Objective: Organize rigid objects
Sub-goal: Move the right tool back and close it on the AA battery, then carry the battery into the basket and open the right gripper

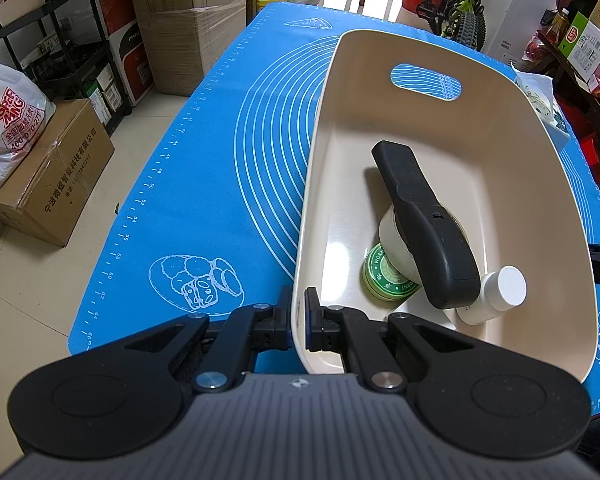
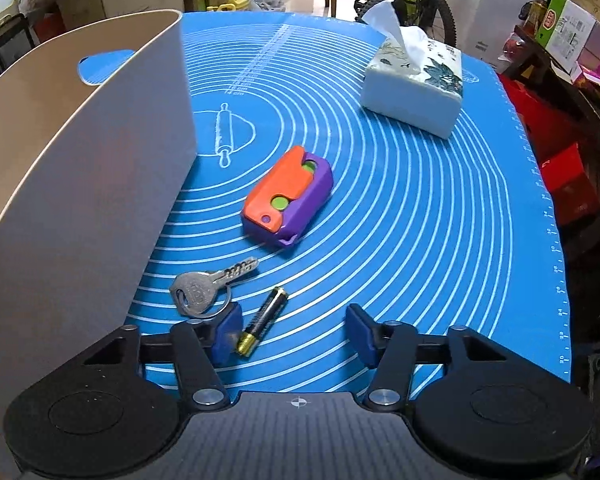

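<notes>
Left wrist view: the left gripper [image 1: 298,320] is clamped tight on the near wall of the cream bin [image 1: 500,152], one finger outside and one inside. The bin stands on the blue mat [image 1: 204,168]. Inside it, from left to right, lie a green tin [image 1: 384,278], a white jar [image 1: 394,234] partly under a long black device [image 1: 424,224] that runs slantwise across the bin floor, and a white bottle [image 1: 496,292] leaning in the near right corner, touching the device's end. Boxes [image 1: 48,184] and a plastic bag [image 1: 8,120] sit on the floor to the left of the table.

Right wrist view: the bin's outer wall [image 2: 80,184] fills the left side. The right gripper [image 2: 292,334] is about half open and low over the mat [image 2: 420,240], holding nothing. Its left finger [image 2: 226,334] is just beside the gold end of the battery [image 2: 262,320], which lies slantwise between the fingers but nearer the left one; whether they touch I cannot tell. The key [image 2: 204,284] on its ring lies just left of the battery, near the bin wall. Beyond them rests an orange-and-purple toy [image 2: 288,200], and further right a tissue box [image 2: 412,84]. Nothing stands between gripper and battery.
</notes>
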Tool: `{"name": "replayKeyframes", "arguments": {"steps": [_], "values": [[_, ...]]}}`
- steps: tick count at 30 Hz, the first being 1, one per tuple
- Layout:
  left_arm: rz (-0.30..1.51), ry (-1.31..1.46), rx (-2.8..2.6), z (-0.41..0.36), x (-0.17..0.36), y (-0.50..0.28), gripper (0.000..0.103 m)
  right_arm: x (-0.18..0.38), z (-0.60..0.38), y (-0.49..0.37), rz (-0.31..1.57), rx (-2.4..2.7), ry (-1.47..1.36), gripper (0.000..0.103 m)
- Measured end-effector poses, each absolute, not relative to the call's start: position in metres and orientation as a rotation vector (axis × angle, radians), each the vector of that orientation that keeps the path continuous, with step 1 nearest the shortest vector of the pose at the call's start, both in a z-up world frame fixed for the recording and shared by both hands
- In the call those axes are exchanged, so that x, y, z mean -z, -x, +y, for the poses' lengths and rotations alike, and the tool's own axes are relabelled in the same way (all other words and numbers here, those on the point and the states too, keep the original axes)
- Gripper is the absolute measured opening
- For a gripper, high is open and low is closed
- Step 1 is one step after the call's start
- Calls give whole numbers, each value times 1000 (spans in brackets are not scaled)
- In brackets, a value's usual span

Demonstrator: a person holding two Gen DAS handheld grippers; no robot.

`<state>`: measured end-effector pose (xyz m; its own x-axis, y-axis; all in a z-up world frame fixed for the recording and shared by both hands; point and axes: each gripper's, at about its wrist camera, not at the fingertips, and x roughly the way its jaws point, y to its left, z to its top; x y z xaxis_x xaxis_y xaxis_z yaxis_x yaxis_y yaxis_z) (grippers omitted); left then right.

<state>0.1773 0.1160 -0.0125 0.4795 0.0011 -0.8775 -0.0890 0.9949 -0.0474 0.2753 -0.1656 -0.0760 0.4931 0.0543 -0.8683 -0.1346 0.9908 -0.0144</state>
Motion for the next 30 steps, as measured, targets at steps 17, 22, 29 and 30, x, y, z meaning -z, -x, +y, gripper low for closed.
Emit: {"name": "replayKeyframes", "arguments": {"steps": [17,22,29,30], "values": [[1070,90,-56,116,13,-178,6,69,-161,-267,1025,-108,43,27],[1070,90,-55,116,13,-178,6,51,-163,-264,973,-107,21,27],[1070,90,-56,116,13,-178,6,5,-162,-253,862,-136,-29,27],[1070,90,-56,116,13,-178,6,-2,-160,-252,844,-145,-32,27]]}}
